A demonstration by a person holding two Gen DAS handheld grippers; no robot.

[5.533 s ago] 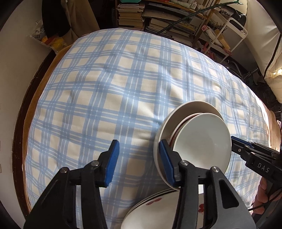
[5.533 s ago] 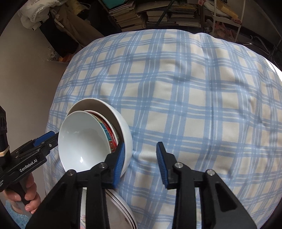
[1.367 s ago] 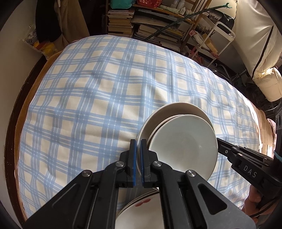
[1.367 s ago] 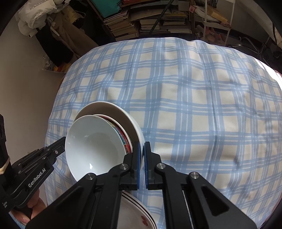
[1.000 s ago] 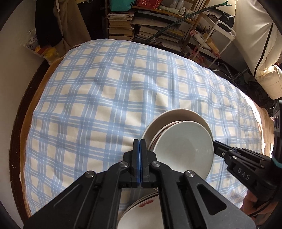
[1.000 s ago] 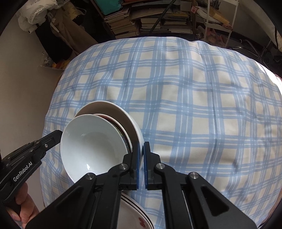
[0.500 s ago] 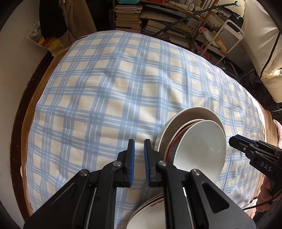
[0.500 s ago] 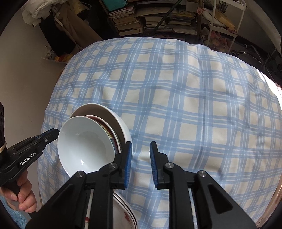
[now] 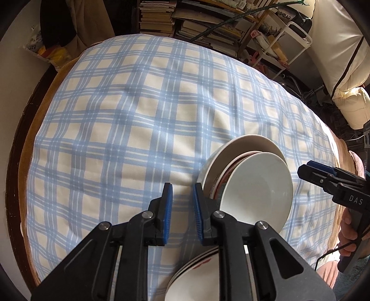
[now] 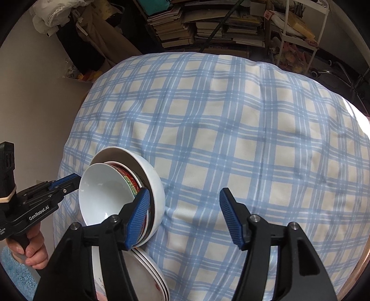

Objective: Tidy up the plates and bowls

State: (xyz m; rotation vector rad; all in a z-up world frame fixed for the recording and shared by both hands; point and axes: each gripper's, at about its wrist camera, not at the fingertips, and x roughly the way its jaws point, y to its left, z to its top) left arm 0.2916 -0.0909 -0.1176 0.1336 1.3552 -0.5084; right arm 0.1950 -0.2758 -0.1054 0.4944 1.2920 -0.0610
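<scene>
Three bowls sit nested and tilted on the blue-checked tablecloth (image 9: 138, 115): a plain white bowl (image 9: 256, 189) on top, a red-patterned bowl (image 10: 129, 178) in the middle and a larger white bowl (image 9: 242, 143) outside. A stack of plates (image 9: 196, 277) with red marks lies just in front of them. My left gripper (image 9: 181, 192) hovers at the bowls' left side, jaws opening by a narrow gap around nothing. My right gripper (image 10: 185, 196) hovers at the bowls' right side. Its jaws are opening wide and hold nothing, and its left finger stands in front of the bowls' rims.
Shelves of books (image 9: 196, 20) and a white wire cart (image 9: 291, 37) stand behind the table. A pale wall (image 10: 34, 104) lies to the left. The person's hands (image 10: 34, 250) grip both handles near the front edge. Bare cloth (image 10: 231, 115) stretches beyond the dishes.
Both grippers were shut on nothing a second ago and have opened, the right far wider than the left. The bowls and plates have not shifted on the cloth.
</scene>
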